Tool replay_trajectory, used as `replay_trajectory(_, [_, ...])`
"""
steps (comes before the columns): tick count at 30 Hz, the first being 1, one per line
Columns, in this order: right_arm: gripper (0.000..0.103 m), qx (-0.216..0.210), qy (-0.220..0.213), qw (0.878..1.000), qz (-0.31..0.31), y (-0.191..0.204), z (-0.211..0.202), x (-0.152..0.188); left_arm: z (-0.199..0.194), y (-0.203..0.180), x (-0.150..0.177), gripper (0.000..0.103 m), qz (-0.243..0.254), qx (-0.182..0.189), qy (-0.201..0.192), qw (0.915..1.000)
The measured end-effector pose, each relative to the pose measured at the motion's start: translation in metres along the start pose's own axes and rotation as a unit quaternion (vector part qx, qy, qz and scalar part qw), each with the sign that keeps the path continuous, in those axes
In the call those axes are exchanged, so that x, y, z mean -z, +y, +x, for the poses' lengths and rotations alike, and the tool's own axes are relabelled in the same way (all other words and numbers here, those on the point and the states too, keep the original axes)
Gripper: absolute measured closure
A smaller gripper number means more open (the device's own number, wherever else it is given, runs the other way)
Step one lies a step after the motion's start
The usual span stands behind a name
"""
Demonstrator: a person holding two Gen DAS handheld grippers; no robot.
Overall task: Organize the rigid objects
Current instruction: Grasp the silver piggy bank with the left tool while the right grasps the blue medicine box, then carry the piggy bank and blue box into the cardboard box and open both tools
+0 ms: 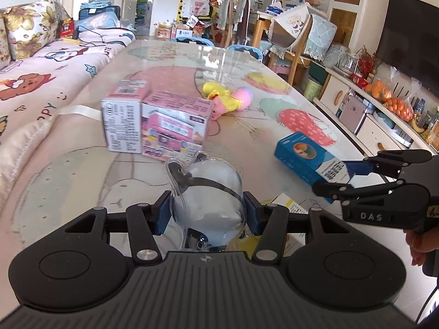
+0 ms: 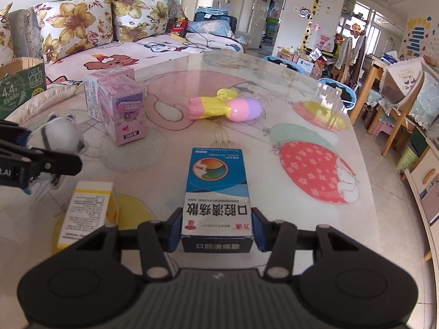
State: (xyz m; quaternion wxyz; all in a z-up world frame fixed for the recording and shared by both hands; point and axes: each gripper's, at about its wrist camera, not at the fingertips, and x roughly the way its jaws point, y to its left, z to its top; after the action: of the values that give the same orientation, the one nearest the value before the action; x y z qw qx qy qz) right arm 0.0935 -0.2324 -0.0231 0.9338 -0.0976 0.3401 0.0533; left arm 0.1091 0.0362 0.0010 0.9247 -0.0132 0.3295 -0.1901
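The right gripper (image 2: 216, 231) jaws are clamped on the near end of the blue box (image 2: 216, 189) – light, stiff cardboard, best held by its side faces – while the left gripper (image 1: 207, 213) jaws squeeze a slippery clear-shelled toy (image 1: 207, 189) above the tabletop (image 1: 274, 142).

Bright daylight fills both views, entering from the windows (image 2: 365, 16) far beyond the fingers. The glossy bench (image 1: 175, 63) throws back a pale sheen ahead of the fingers, washing out its printed pattern there. Shadows under the boxes are soft and short. Fisheye distortion bends the room's edges, with dark corners. Distant clutter looks slightly soft; near things stay sharp.
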Motion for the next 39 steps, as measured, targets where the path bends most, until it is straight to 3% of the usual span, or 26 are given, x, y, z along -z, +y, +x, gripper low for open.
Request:
replay_trajectory(10, [0.053, -0.003, -0.040, 0.999, 0.028, 0.017, -0.043, -0.021, -0.029, 0.018, 0.000, 0.037, -0.008, -0.024, -0.028, 0.9993])
replay_trajectory(22, [0.053, -0.040, -0.086, 0.995, 0.018, 0.071, -0.078, -0.054, -0.054, 0.049, -0.010, 0.037, -0.034, -0.087, -0.081, 0.9923])
replay_trajectory(32, [0.053, -0.086, -0.107, 0.990, -0.015, 0.124, -0.082, -0.082, -0.069, 0.071, -0.021, 0.037, -0.071, -0.152, -0.124, 0.9779])
replay_trajectory(39, [0.053, -0.131, -0.117, 0.983, -0.045, 0.173, -0.073, -0.103, -0.090, 0.101, -0.027, 0.037, -0.115, -0.212, -0.148, 0.9593])
